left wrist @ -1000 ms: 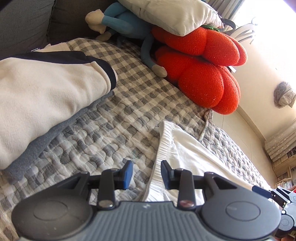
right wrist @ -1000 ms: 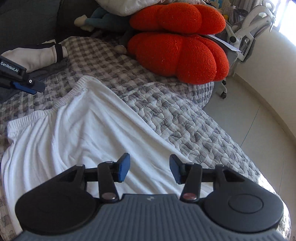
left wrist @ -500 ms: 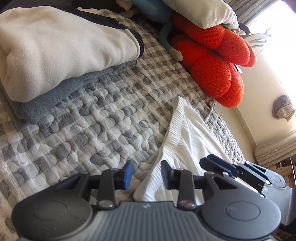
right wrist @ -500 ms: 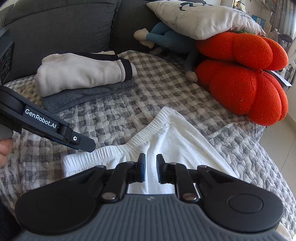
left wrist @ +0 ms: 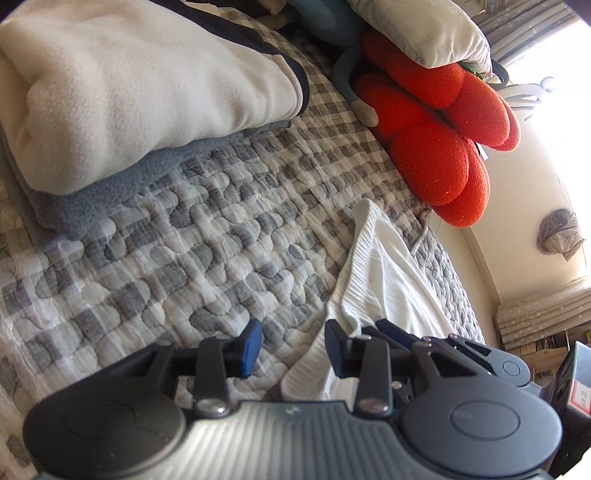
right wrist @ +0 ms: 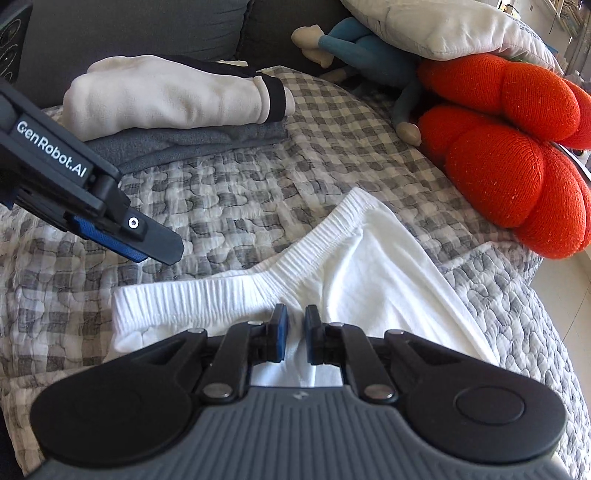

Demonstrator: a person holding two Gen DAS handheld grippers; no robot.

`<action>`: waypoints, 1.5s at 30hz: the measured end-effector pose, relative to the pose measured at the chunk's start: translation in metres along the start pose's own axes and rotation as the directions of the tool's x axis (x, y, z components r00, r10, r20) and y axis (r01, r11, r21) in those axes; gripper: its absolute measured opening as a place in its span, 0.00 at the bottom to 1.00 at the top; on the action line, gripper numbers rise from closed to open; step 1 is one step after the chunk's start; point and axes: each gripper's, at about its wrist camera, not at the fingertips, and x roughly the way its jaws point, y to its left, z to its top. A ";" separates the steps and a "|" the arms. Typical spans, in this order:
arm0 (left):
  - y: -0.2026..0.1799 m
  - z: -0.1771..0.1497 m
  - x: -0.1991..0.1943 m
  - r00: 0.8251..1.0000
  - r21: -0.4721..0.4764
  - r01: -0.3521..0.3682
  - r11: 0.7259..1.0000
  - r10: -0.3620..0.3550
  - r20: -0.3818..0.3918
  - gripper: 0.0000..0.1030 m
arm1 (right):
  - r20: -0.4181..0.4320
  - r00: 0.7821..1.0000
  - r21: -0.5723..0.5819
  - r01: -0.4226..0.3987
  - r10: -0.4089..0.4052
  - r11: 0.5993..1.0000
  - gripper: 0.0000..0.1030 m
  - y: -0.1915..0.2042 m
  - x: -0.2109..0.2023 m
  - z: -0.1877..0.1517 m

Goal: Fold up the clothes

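White shorts [right wrist: 369, 266] with a ribbed elastic waistband lie on the grey checked quilt [right wrist: 258, 184]. My right gripper [right wrist: 295, 325] is closing just below the middle of the waistband, and a pinch of white cloth sits between its blue pads. The waistband bends into a V toward it. In the left wrist view my left gripper [left wrist: 291, 343] hovers over the near end of the shorts [left wrist: 384, 266]. Its jaws are opening, the waistband edge lies under its right finger, and nothing is gripped. One finger [right wrist: 147, 240] of the left gripper shows in the right wrist view.
A folded cream garment [right wrist: 166, 96] rests on a folded grey one [right wrist: 184, 144] at the back left of the quilt. Red knitted cushions [right wrist: 517, 147], a blue soft toy [right wrist: 362, 48] and a pale pillow [right wrist: 461, 26] crowd the back right. The floor drops off at right.
My right gripper moved left to the waistband and closed from wide open onto the cloth. My left gripper shifted toward the waistband's near end and widened slightly.
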 end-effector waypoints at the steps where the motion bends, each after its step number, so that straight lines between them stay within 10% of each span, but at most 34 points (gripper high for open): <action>1: 0.000 -0.001 0.001 1.000 -0.004 0.009 1.000 -0.009 -0.007 0.38 | 0.006 1.000 0.003 0.004 -0.004 1.000 0.09 0.001 0.000 -0.001; 9: -0.004 -0.006 -0.002 0.992 -0.019 0.121 0.993 -0.121 -0.039 0.39 | 0.038 0.999 -0.024 0.037 -0.036 0.999 0.09 0.007 -0.013 0.000; 26: -0.013 -0.046 -0.010 0.998 0.044 0.061 0.997 -0.061 0.000 0.55 | 0.046 0.984 0.145 0.164 -0.172 0.976 0.13 -0.062 -0.084 -0.046; 45: 0.002 -0.042 -0.008 0.997 -0.020 0.081 0.996 -0.082 -0.012 0.52 | -0.067 0.994 0.118 0.090 -0.082 0.989 0.14 -0.062 -0.092 -0.062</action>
